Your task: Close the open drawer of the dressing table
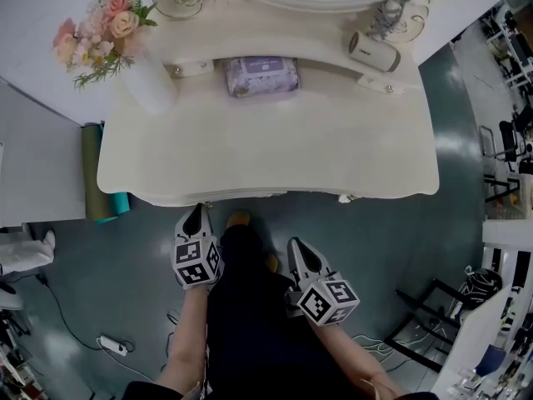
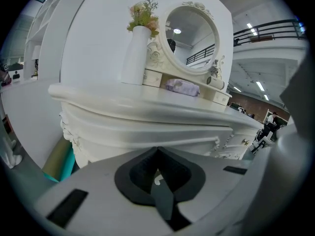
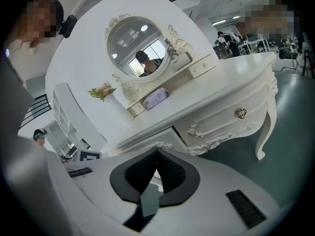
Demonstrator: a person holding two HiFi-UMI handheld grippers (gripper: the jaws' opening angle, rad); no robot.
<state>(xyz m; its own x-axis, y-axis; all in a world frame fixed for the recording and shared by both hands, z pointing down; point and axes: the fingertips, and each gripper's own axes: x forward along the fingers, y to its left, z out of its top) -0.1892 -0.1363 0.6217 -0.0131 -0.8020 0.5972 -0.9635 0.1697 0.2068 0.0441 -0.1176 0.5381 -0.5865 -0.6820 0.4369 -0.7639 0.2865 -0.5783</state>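
Observation:
The cream dressing table (image 1: 275,148) fills the upper head view, and no drawer juts past its front edge. In the right gripper view a drawer front with a gold knob (image 3: 241,113) sits flush under the top (image 3: 231,90). My left gripper (image 1: 197,213) is shut and empty, its tips just below the table's front edge. The left gripper view shows these shut tips (image 2: 157,149) close before the curved front (image 2: 147,127). My right gripper (image 1: 296,245), also shut and empty, hangs further back from the table; its shut tips (image 3: 157,150) point up at the drawer fronts.
On the table stand a white vase of flowers (image 1: 146,82), a purple wipes pack (image 1: 262,75) and a hair dryer (image 1: 375,52) below the oval mirror (image 3: 138,48). A green roll (image 1: 93,173) leans at the left. A power strip (image 1: 111,345) and black frames (image 1: 425,323) lie on the floor.

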